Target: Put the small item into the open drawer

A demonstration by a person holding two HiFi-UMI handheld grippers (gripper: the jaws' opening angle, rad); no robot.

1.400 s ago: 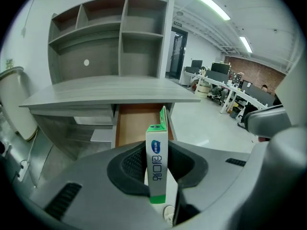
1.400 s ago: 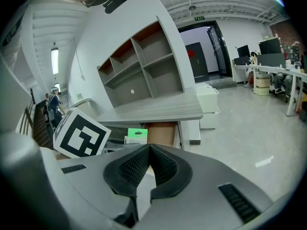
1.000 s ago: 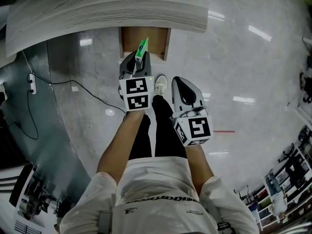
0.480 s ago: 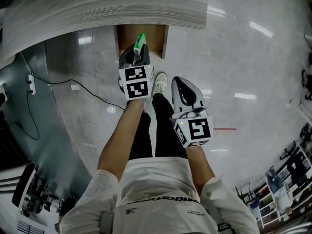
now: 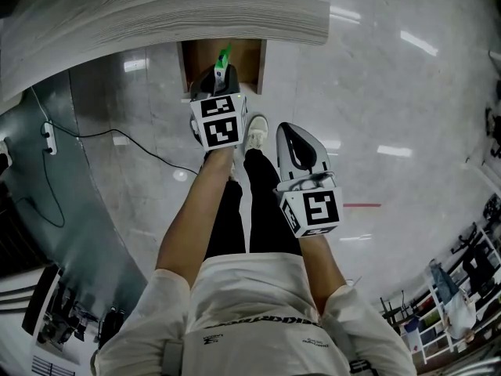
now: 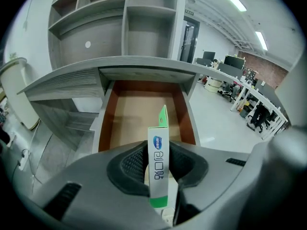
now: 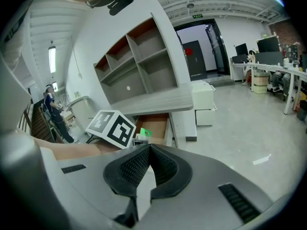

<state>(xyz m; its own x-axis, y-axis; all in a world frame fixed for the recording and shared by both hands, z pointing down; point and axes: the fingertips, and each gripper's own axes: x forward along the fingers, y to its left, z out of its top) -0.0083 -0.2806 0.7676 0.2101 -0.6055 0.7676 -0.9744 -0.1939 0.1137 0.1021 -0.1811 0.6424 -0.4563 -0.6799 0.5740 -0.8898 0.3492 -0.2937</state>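
Head view: the left gripper [image 5: 221, 78] is held out over the open drawer [image 5: 257, 63], which projects from beneath the grey wood-grain desktop [image 5: 172, 10]. Its pads are clamped on the small item [image 5: 224, 58], a slim white carton with green ends. The carton's long axis runs in line with the jaws, and its green hang-tab end points forward and away from the person, over the drawer's brown interior; it is in the air, not resting on the drawer. Left gripper view: the carton [image 6: 159, 150] stands edge-on between the two ribbed pads of the left gripper [image 6: 158, 164], narrow printed face toward the camera, and the tab leans slightly to the right at the far tip. Beyond it lies the bare drawer floor [image 6: 134, 111], with the shelf unit [image 6: 120, 28] above the desktop. The right gripper [image 5: 293, 141] hangs near the person's right leg, well apart from the drawer. Right gripper view: the right gripper [image 7: 147, 148] has its jaw tips together with nothing between them; the left gripper's marker cube [image 7: 112, 127] and the carton's green tip [image 7: 144, 132] appear before the drawer [image 7: 158, 121].
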